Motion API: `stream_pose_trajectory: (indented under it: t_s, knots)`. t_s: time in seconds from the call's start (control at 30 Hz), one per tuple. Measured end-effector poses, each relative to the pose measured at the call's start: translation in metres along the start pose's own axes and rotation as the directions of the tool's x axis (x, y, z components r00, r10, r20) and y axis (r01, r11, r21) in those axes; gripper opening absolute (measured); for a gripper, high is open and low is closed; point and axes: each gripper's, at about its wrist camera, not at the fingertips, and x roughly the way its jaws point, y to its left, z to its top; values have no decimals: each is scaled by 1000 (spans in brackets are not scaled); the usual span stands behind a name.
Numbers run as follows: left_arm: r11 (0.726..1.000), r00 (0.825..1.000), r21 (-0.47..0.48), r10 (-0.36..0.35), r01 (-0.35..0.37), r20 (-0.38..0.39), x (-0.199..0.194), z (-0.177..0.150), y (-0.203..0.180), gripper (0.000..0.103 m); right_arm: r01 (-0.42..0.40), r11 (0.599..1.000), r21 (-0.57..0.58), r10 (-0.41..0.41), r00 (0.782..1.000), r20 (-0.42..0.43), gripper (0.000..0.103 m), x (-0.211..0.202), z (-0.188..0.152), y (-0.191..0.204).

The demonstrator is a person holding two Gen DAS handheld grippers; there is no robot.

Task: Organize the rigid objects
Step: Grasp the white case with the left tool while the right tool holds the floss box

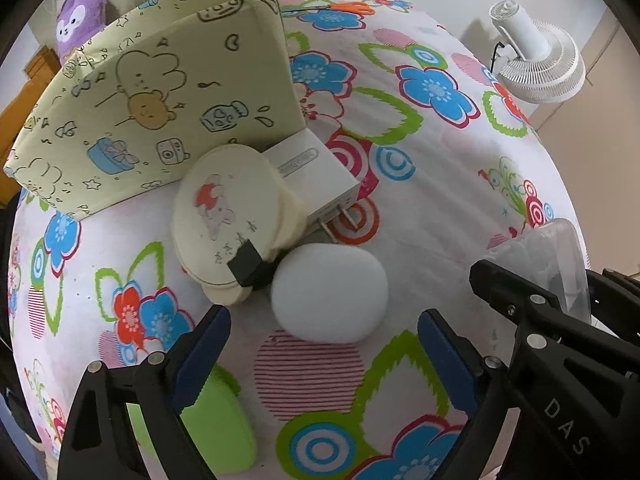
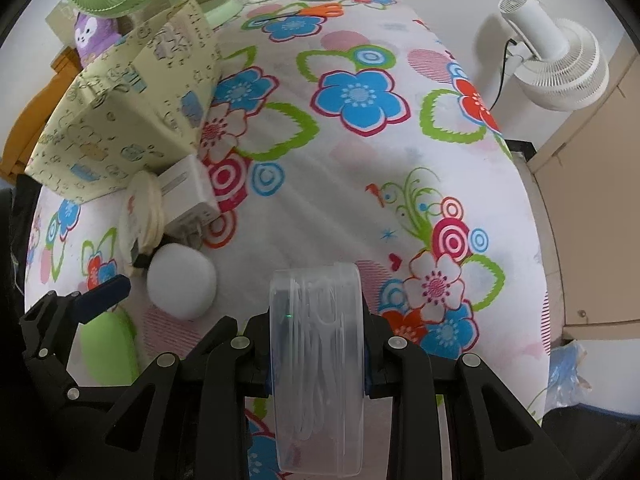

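Clear round box (image 2: 318, 360) sits clamped in right tongs (image 2: 318, 380); left tongs (image 1: 324, 352) gape empty.

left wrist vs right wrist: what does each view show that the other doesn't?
Left wrist only: the cartoon print on the round cream case's lid, and the open left gripper from behind.
Right wrist only: floss picks inside the clear round container that the right gripper clamps; a door on the right.
Both: white puff, white charger, patterned box, orange scissors, white fan.
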Motion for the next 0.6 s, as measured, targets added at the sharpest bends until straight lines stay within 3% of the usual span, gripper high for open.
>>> stream_pose_trajectory:
  t_s: [0.2,0.33,0.5,0.6]
  knots:
    - [1000,1000,-25,17,-17,-3,5,9,-5,89,2,1000,-3,-2,1000,-7,32,3,4,-3]
    - [999,1000,-44,21,-22,-19,8,11,-4,79,1,1000,-3,-1,1000,-14,32,6,6,-4]
    - [999,1000,-39,17,-17,-16,3,5,-3,77,-1,1000,-11,0,1000,-22,33,9,7,-2]
    - [1000,1000,-22,19,-19,-4,2,7,-9,67,1,1000,-13,-2,1000,-21,33,10,8,-1]
